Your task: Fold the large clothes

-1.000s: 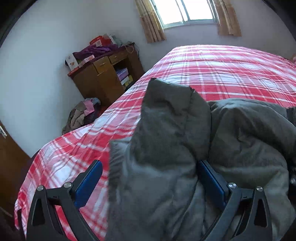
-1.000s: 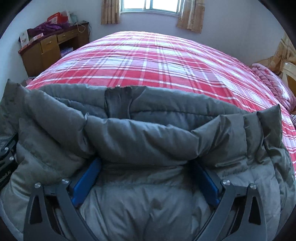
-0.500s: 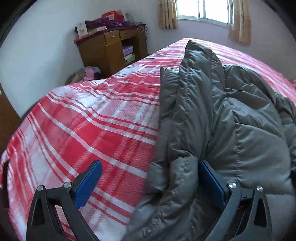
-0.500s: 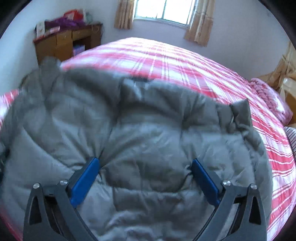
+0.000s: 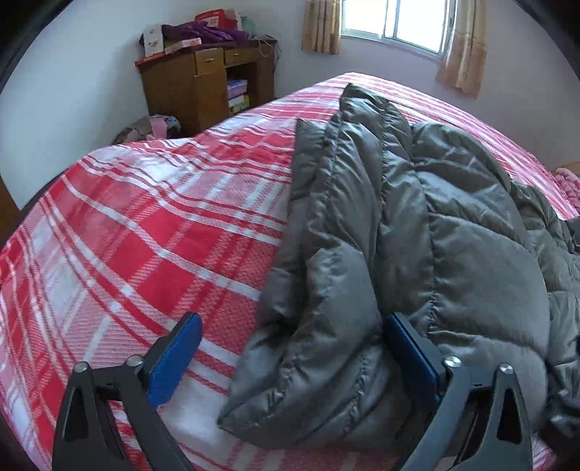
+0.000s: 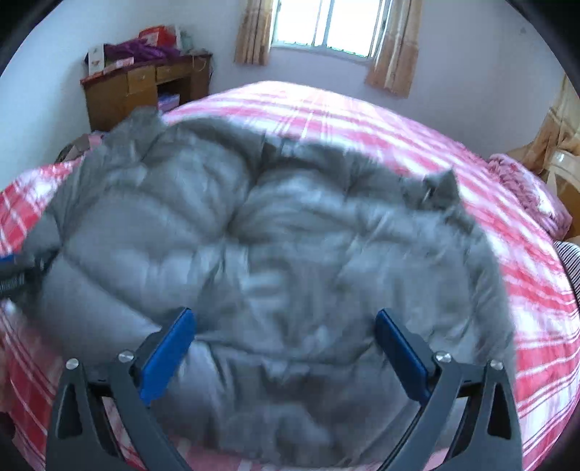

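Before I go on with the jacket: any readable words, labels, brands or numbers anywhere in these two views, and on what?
None can be read.
Boxes on the wooden desk: the white box and red box carry print, too small to read.
Boxes in the desk's open shelf: too small.
Grey puffer jacket: no label or brand visible; it is blurred in the right wrist view.
Plaid bedspread and both tongs: no text.

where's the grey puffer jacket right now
The grey puffer jacket lies on the red plaid bedspread, right of centre in the left wrist view, filling the right wrist view.
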The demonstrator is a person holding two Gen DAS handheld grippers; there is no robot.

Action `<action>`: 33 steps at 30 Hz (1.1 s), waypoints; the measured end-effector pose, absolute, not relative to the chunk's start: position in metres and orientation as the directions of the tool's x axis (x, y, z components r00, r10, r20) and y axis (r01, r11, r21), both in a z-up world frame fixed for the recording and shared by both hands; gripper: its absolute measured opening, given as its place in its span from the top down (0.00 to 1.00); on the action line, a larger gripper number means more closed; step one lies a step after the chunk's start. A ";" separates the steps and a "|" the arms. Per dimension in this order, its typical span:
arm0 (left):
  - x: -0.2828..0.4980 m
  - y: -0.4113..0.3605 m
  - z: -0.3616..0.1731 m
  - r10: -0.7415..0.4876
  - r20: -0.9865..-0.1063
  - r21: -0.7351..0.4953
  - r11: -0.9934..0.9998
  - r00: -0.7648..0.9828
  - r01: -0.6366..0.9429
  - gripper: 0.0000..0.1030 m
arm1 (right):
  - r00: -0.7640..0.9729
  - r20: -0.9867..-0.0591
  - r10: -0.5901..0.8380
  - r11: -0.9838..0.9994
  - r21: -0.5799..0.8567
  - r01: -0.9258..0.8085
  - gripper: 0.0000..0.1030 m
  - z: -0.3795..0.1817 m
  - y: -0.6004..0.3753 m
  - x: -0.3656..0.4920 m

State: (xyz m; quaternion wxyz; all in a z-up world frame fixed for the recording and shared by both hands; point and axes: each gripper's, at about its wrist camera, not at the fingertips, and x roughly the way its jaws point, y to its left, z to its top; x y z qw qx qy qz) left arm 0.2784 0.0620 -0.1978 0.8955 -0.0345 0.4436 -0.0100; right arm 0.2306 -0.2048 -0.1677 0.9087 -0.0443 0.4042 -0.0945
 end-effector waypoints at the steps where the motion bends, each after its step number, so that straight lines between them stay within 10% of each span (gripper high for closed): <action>1: 0.279 0.063 -0.200 -0.071 -0.798 -0.096 0.995 0.599 -0.010 0.12 | 0.659 -0.720 -0.215 0.976 -0.167 0.136 0.01 -0.176 -0.202 0.229; 11: 0.279 0.058 -0.196 -0.229 -0.765 -0.238 0.969 0.602 0.066 0.48 | 0.688 -0.672 -0.275 0.959 -0.246 0.144 0.00 -0.194 -0.192 0.229; 16: 0.277 0.056 -0.187 -0.273 -0.747 -0.248 0.961 0.606 0.127 0.91 | 0.693 -0.671 -0.262 0.963 -0.230 0.142 0.00 -0.193 -0.192 0.223; 33: 0.239 0.127 -0.154 -0.403 -0.661 -0.418 0.898 0.633 0.136 0.95 | 0.690 -0.671 -0.269 0.959 -0.255 0.126 0.00 -0.194 -0.152 0.209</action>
